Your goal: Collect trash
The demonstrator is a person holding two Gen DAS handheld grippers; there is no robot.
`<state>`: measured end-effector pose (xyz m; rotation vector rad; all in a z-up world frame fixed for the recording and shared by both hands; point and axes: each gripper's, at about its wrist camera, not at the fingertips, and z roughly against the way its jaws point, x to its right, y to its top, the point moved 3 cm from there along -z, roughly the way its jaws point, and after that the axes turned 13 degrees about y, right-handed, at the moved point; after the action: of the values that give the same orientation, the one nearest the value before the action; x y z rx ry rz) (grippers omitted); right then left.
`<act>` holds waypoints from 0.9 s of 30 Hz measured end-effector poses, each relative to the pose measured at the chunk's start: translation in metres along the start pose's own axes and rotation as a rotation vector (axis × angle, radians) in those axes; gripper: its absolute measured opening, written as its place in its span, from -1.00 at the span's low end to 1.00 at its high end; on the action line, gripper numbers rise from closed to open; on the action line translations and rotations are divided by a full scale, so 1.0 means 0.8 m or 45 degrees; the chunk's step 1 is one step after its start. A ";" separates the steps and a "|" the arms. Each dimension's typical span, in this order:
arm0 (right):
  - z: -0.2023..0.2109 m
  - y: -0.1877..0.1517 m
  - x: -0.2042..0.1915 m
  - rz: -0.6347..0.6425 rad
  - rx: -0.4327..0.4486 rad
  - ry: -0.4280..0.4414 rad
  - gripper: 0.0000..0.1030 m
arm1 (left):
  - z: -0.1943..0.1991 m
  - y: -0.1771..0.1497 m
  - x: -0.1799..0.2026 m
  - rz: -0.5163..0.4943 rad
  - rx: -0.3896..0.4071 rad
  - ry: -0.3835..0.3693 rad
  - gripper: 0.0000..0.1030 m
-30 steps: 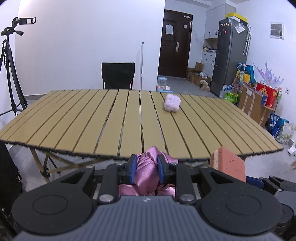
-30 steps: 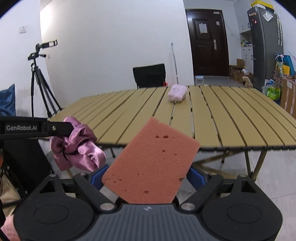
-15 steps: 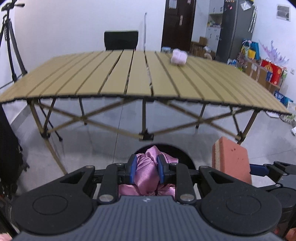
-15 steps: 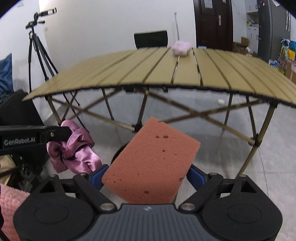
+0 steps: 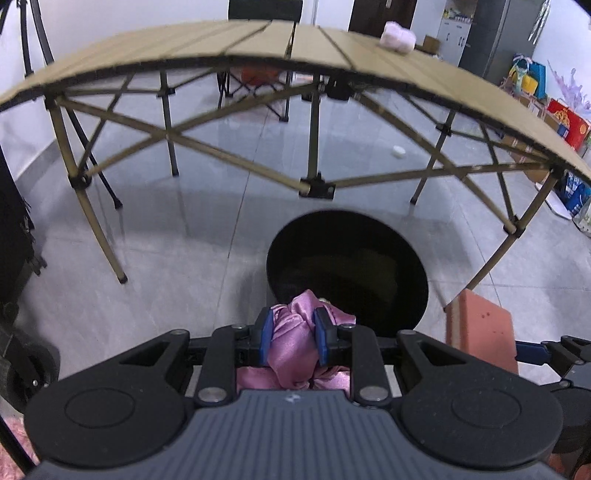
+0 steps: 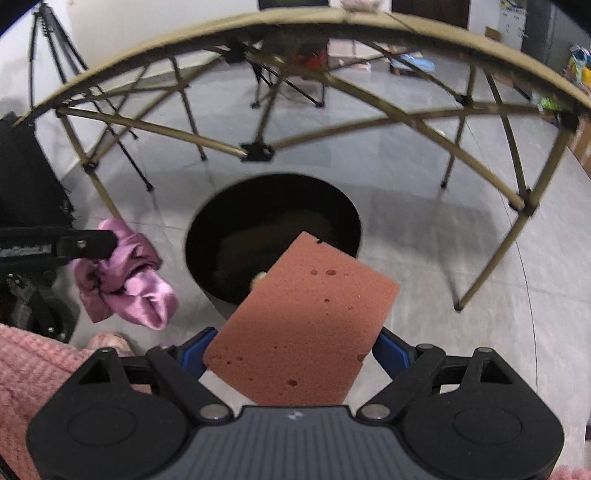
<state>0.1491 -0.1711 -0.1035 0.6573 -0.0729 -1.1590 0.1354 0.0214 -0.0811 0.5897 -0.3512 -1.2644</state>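
folding slat table (image 5: 258, 40) | tripod (image 6: 55, 48) left | fridge (image 5: 491, 33) right | black chair (image 5: 258, 7) behind table

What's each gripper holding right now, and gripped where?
Left gripper pinches the pink satin cloth around its bunched middle. Right gripper clamps the orange sponge by the side edges of its near end.

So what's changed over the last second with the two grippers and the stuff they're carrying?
Both grippers dropped from tabletop height and tilted down toward the black bin on the floor. Nothing was released: the left gripper still pinches the pink satin cloth, the right gripper still holds the sponge. The pale pink bundle stayed on the table.
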 end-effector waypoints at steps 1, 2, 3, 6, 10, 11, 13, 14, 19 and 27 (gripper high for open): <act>-0.004 -0.002 0.007 -0.020 -0.012 -0.010 0.73 | -0.005 0.000 -0.001 0.001 -0.012 -0.006 -0.54; -0.008 -0.004 0.014 -0.038 -0.022 -0.016 0.73 | -0.008 0.001 -0.001 0.002 -0.021 -0.014 -0.54; -0.011 -0.006 0.019 -0.056 -0.033 -0.022 0.73 | -0.012 0.000 -0.001 0.001 -0.031 -0.019 -0.54; -0.023 -0.013 0.034 -0.113 -0.068 -0.033 0.73 | -0.025 -0.002 0.000 -0.009 -0.076 -0.016 -0.54; -0.035 -0.016 0.046 -0.153 -0.101 -0.035 0.73 | -0.041 -0.004 0.002 -0.025 -0.128 0.011 -0.54; -0.039 -0.017 0.049 -0.158 -0.108 -0.034 0.73 | -0.045 -0.004 0.002 -0.028 -0.138 0.022 -0.54; -0.046 -0.015 0.051 -0.165 -0.120 -0.032 0.73 | -0.052 -0.004 0.000 -0.024 -0.161 0.035 -0.54; -0.048 -0.015 0.052 -0.168 -0.125 -0.030 0.73 | -0.056 -0.004 -0.001 -0.022 -0.171 0.041 -0.54; -0.052 -0.017 0.059 -0.194 -0.140 -0.031 0.73 | -0.066 -0.002 0.000 -0.023 -0.209 0.071 -0.54; -0.056 -0.019 0.070 -0.230 -0.155 -0.048 0.73 | -0.072 0.010 0.007 -0.027 -0.227 0.122 -0.58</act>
<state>0.1770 -0.2034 -0.1628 0.5422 0.0254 -1.3390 0.1753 0.0301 -0.1228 0.5006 -0.1507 -1.2681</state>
